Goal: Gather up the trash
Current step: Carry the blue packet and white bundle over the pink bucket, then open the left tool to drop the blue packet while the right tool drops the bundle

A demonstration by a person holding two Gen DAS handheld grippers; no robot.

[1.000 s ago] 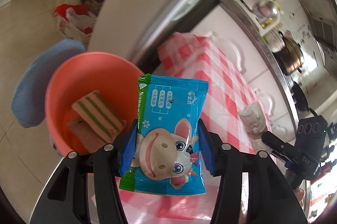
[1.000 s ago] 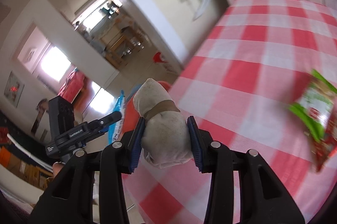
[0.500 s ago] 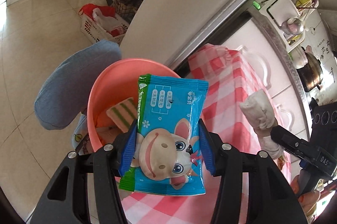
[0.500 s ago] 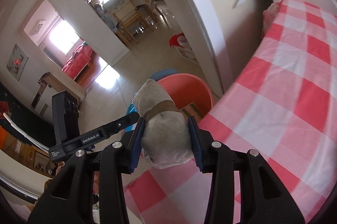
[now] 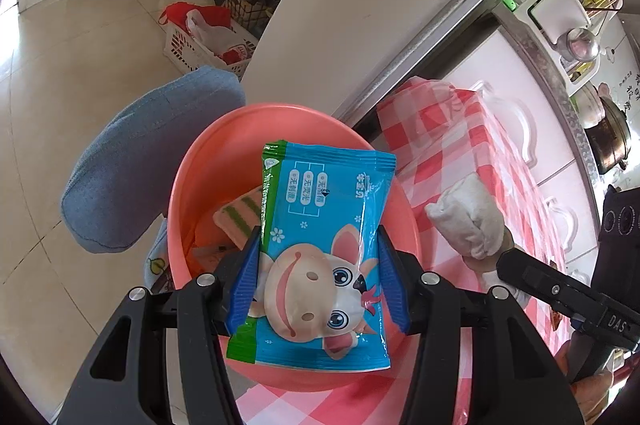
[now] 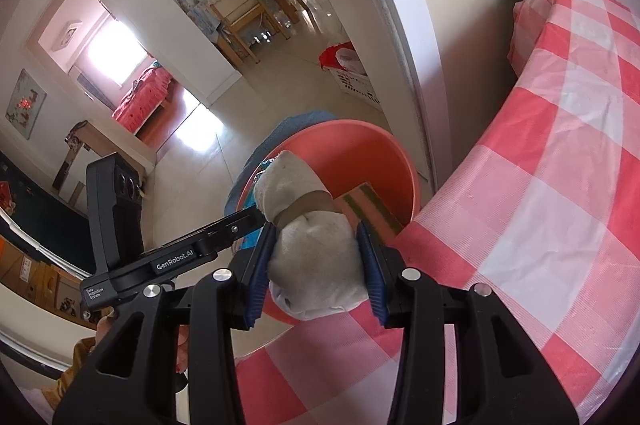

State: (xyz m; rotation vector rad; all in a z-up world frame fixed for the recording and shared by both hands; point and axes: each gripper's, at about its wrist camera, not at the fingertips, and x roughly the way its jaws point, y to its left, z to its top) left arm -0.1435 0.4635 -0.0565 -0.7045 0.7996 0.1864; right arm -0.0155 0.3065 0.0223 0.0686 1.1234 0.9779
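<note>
Red-checked tablecloth (image 5: 480, 161) edge, coral bin (image 5: 200, 185) just beside. Left gripper (image 5: 318, 275) clamped on blue wet-wipe packet (image 5: 328, 225), right gripper (image 6: 316, 265) on grubby tissue wad (image 6: 312, 257), both over bin. Risk: colliding, spilling outside.

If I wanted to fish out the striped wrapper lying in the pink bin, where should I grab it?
Grab the striped wrapper by its raised upper edge, coming from above through the pink bin opening. It lies flat and tilted against the inside wall, so that thin edge suits a pinch.
</note>
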